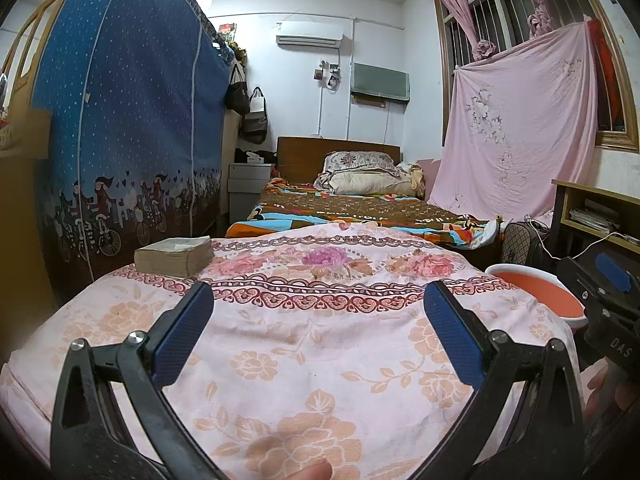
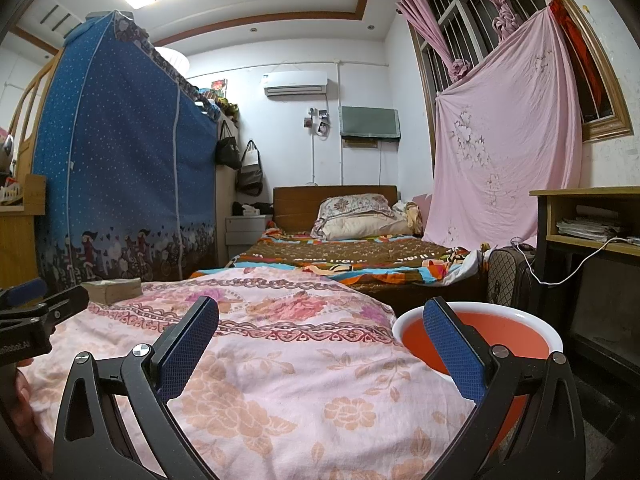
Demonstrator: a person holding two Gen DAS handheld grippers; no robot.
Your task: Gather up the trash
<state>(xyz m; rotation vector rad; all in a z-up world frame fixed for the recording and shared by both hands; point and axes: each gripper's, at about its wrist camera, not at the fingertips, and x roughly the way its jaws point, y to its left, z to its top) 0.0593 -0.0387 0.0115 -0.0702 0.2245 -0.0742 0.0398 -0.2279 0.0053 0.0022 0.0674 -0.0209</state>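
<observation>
The basin (image 2: 478, 340), orange inside with a white rim, sits upright, mouth up, just beyond the right finger of the right gripper (image 2: 320, 344); that finger hides part of its near rim, and its lower wall is cut off. No long axis shows. No loose trash can be made out on the floral cloth (image 1: 320, 340). A worn block (image 1: 174, 254), long side lying across, rests ahead of the left finger of the left gripper (image 1: 320, 332). Both grippers are spread wide and empty. In the left view the basin (image 1: 532, 292) lies right of the right finger, partly hidden by the other gripper
</observation>
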